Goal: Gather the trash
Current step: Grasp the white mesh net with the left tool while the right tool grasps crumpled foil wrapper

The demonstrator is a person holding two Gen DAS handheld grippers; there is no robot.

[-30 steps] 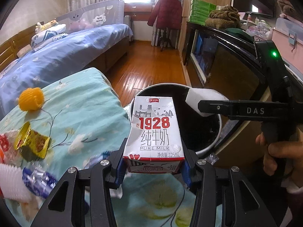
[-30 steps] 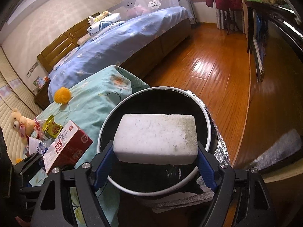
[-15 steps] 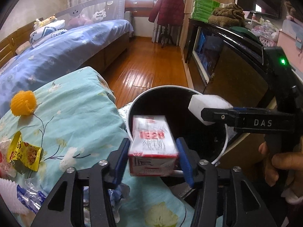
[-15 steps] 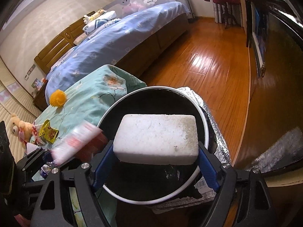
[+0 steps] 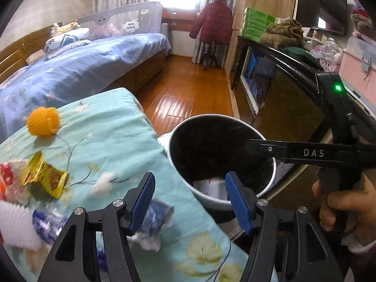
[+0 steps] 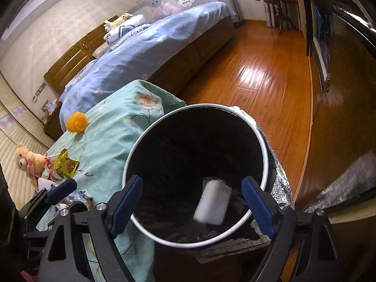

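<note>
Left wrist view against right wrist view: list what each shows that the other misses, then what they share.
Only the left wrist view shows the hand holding the right tongs, and the television. Only the right wrist view shows the white foam block down inside the bin, and the teddy bear. Both show the trash bin, the yellow ball, the yellow wrapper and the blue bed.

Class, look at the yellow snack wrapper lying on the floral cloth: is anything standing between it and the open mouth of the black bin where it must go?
Nothing visible does. The yellow snack wrapper lies on the floral cloth, and only bare cloth separates it from the black bin, whose mouth is uncovered.
</note>
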